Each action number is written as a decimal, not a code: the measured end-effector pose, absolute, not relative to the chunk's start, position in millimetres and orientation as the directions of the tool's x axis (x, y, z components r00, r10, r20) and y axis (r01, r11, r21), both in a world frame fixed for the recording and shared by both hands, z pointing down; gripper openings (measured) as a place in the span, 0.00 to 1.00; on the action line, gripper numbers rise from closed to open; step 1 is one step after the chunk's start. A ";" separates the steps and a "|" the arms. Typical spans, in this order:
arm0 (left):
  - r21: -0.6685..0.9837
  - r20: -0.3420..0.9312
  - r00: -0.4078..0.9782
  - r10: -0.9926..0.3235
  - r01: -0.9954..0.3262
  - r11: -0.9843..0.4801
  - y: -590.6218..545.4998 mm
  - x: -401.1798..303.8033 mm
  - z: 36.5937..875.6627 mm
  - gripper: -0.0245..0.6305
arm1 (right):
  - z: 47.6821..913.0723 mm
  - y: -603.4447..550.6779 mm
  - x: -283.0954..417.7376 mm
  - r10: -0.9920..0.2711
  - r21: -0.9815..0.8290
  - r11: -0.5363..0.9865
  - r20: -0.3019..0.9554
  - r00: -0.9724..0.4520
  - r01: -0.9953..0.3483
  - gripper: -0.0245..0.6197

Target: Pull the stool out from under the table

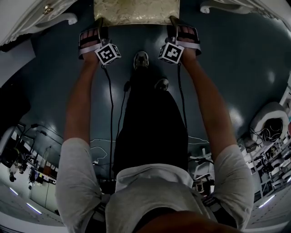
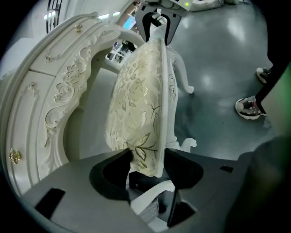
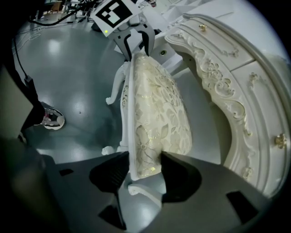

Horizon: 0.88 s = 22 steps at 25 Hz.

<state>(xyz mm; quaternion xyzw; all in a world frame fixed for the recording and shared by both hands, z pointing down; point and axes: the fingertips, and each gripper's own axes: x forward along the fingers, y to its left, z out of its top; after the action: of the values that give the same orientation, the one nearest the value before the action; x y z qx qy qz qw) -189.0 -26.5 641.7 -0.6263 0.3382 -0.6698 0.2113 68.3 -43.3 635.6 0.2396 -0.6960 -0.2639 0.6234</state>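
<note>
No readable text, labels or numbers

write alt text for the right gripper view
The right gripper is shut on the near edge of a white stool with a cream floral cushion. The left gripper holds the far edge, a carved white table curves along the right, and a shoe shows on the grey floor.

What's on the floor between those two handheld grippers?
A shoe on dark floor, between left gripper and right gripper, both clamped on the stool; the head view shows it.
</note>
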 end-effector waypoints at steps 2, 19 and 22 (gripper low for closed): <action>-0.717 0.697 -0.116 -0.708 -0.142 -0.682 -23.6 -188.0 640.5 0.39 | 637.6 -41.3 69.5 -0.670 0.672 0.740 0.737 -0.093 -0.007 0.40; -0.641 0.766 -0.147 -0.625 -0.237 -0.730 16.0 -182.9 636.8 0.35 | 643.2 7.6 74.7 -0.656 0.655 0.754 0.749 -0.088 -0.047 0.39; -0.644 0.763 -0.163 -0.626 -0.277 -0.713 20.5 -181.6 633.1 0.32 | 641.9 9.0 75.5 -0.647 0.648 0.762 0.757 -0.092 -0.026 0.39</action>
<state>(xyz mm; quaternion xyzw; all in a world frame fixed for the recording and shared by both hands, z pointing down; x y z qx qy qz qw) -181.6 20.5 633.1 -0.6338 0.3562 -0.6743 0.1291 75.5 9.0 641.9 0.2414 -0.6966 -0.2469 0.6289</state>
